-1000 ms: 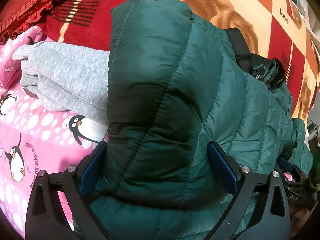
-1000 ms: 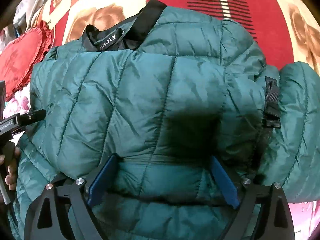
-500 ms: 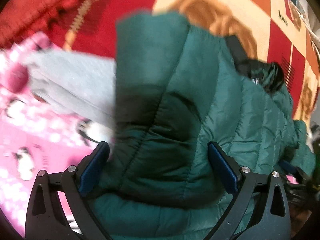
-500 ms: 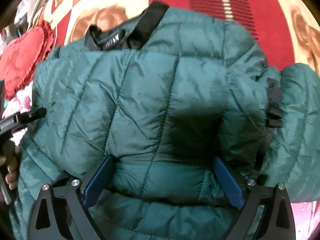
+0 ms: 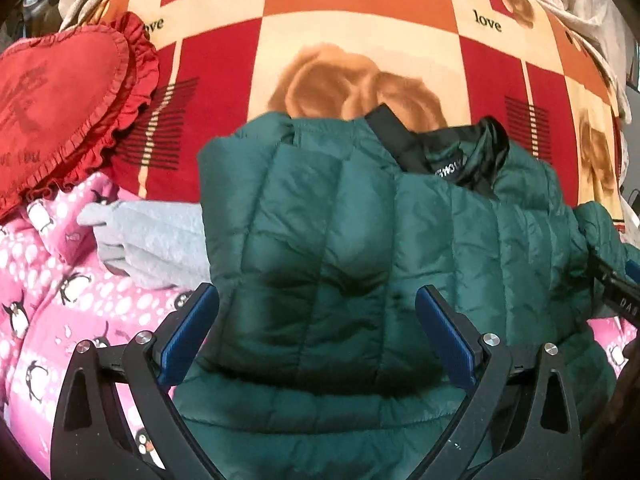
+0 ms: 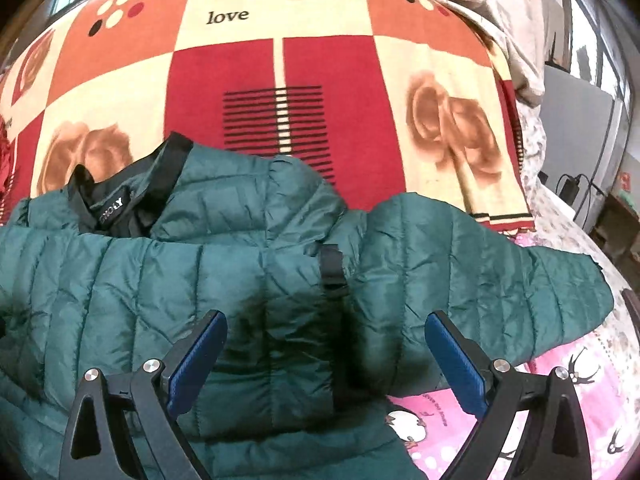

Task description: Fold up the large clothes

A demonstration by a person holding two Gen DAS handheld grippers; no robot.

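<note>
A dark green quilted jacket (image 5: 360, 240) lies folded on the bed, its black collar (image 5: 448, 156) toward the far side. My left gripper (image 5: 316, 320) hovers open over its near left part; the left pad sits over the pink sheet, past the jacket's edge. In the right wrist view the jacket (image 6: 200, 272) fills the left and middle, and one sleeve (image 6: 480, 260) sticks out to the right. My right gripper (image 6: 326, 340) hangs open above the jacket by a black strap (image 6: 332, 268), and neither pad presses the fabric.
A grey garment (image 5: 152, 244) lies left of the jacket on a pink penguin sheet (image 5: 40, 300). A red heart pillow (image 5: 60, 100) sits at far left. A red and cream rose blanket (image 6: 280, 60) covers the bed beyond. Cables (image 6: 572, 188) lie off the right edge.
Both grippers have risen and drawn back from the jacket, so more of the blanket shows. The jacket stays folded on the bed and sits lower and smaller in both views.
</note>
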